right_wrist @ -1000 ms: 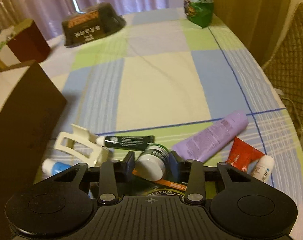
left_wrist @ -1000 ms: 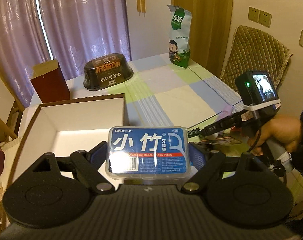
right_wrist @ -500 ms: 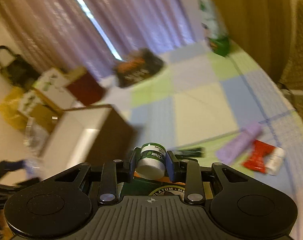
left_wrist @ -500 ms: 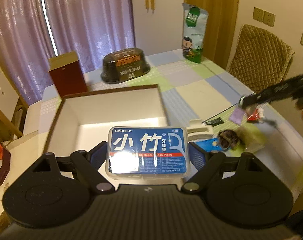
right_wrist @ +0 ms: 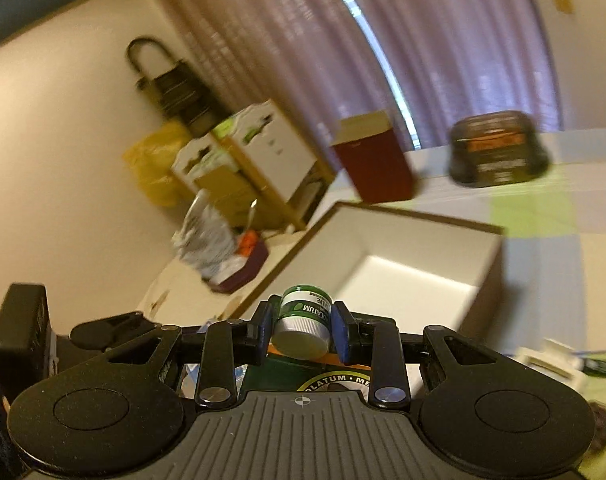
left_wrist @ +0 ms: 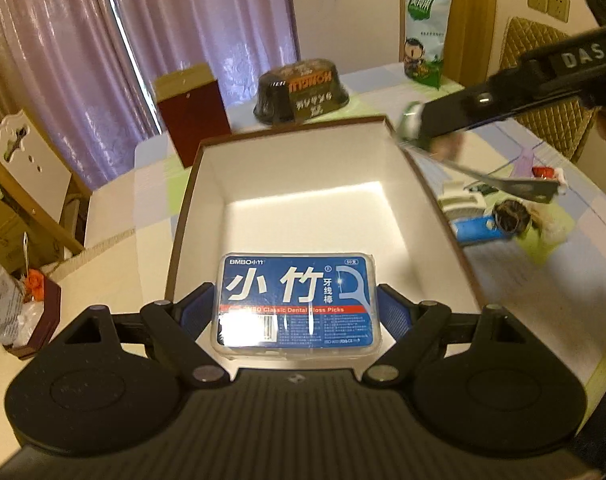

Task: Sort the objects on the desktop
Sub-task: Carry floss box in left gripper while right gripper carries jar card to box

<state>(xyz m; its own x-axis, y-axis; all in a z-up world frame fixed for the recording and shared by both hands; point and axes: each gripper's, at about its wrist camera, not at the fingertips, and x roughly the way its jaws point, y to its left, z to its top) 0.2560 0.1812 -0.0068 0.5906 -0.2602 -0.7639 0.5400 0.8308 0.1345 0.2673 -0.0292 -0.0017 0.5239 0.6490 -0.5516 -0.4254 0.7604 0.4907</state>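
In my left hand-held gripper I have the flat clear plastic case of dental floss picks with a blue label, clamped by its two short ends between the blue-padded fingers, label up. It hangs over the near edge of the open cardboard box with brown outside and white inside, which stands on the tabletop straight ahead of this gripper.

My right hand-held gripper is closed on a small round jar with a white cap and a green-and-white label, lying on its side with the cap toward the camera. Ahead of it is the same box, its white floor bare. From the left wrist view this gripper reaches in from the right at the box's far right corner, blurred.

To the right of the box lie a blue tube, a white plastic holder and a purple tube, all blurred. Beyond the box stand a dark red carton with a tan top, a black oval tub with orange lettering and an upright green-and-white snack bag.
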